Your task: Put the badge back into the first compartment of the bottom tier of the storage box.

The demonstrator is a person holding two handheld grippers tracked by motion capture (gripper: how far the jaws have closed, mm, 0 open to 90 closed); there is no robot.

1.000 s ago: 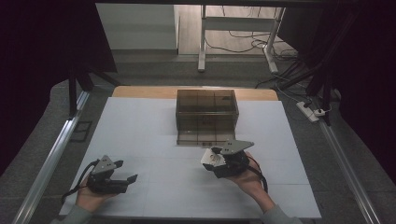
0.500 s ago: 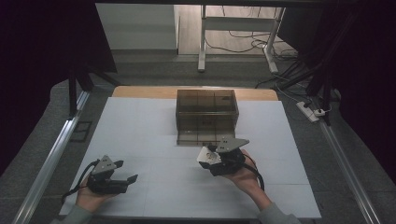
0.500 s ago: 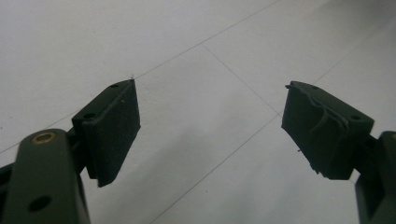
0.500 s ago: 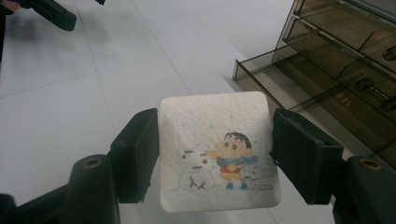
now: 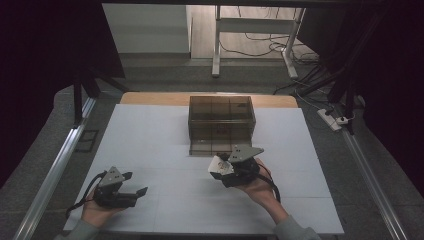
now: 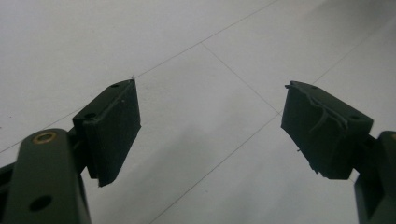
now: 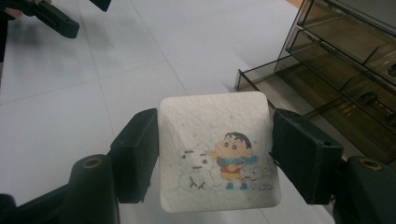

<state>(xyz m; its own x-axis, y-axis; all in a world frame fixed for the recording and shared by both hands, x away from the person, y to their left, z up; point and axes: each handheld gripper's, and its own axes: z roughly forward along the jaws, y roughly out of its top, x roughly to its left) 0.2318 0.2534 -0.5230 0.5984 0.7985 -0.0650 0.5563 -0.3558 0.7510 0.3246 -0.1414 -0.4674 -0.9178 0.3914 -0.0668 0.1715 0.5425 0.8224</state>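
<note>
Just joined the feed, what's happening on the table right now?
A person holds a gripper in each hand over a white table. The right gripper is clamped on a small white square pack printed with a cartoon child and a snowman, held just in front of a smoky clear drawer organizer whose bottom drawer is pulled out. The left gripper rests near the table's front left with its jaws open and nothing between them.

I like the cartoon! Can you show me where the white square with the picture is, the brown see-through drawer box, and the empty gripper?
white square [image 7: 217, 158]: right gripper view, its printed face.
drawer box [image 5: 221, 118]: high view, its front wall.
left gripper [image 6: 210, 126]: left gripper view, midway between its fingertips.
</note>
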